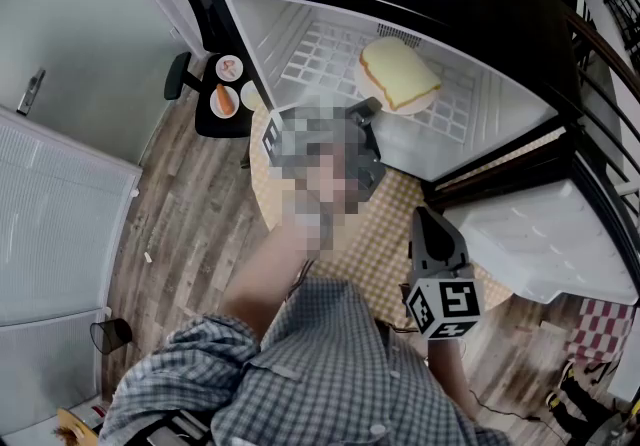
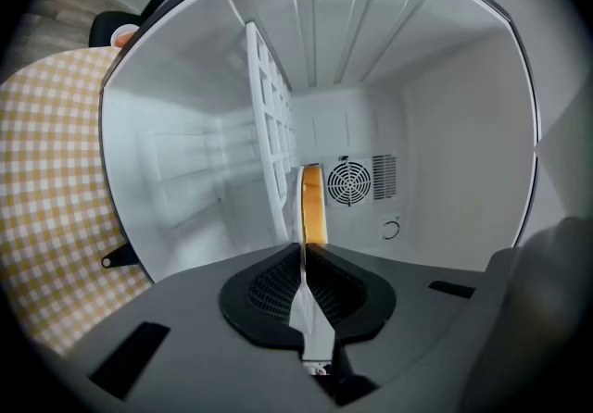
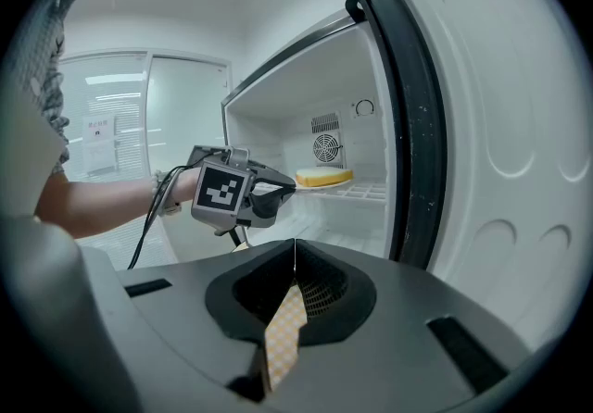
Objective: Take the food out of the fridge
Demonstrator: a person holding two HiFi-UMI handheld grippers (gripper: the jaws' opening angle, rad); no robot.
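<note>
A slice of yellow-crusted bread [image 1: 400,74] lies on a white plate [image 1: 418,106] on the wire shelf [image 1: 320,59] of the open fridge. My left gripper [image 1: 368,110] reaches in level with the shelf, its jaws nearly together on the plate's near rim. In the left gripper view the plate [image 2: 298,207] shows edge-on between the jaws of that gripper [image 2: 304,249], with the bread [image 2: 314,203] just behind. The right gripper view shows the left gripper [image 3: 289,182] at the plate [image 3: 320,186] under the bread [image 3: 324,176]. My right gripper [image 3: 295,243] hangs back outside the fridge, shut and empty, and shows in the head view too [image 1: 425,219].
The fridge door [image 1: 560,244] stands open at the right. A round table with a yellow checked cloth [image 1: 375,234] sits in front of the fridge. A black chair [image 1: 222,119] with small plates of food stands at the left, beside a white cabinet [image 1: 50,224].
</note>
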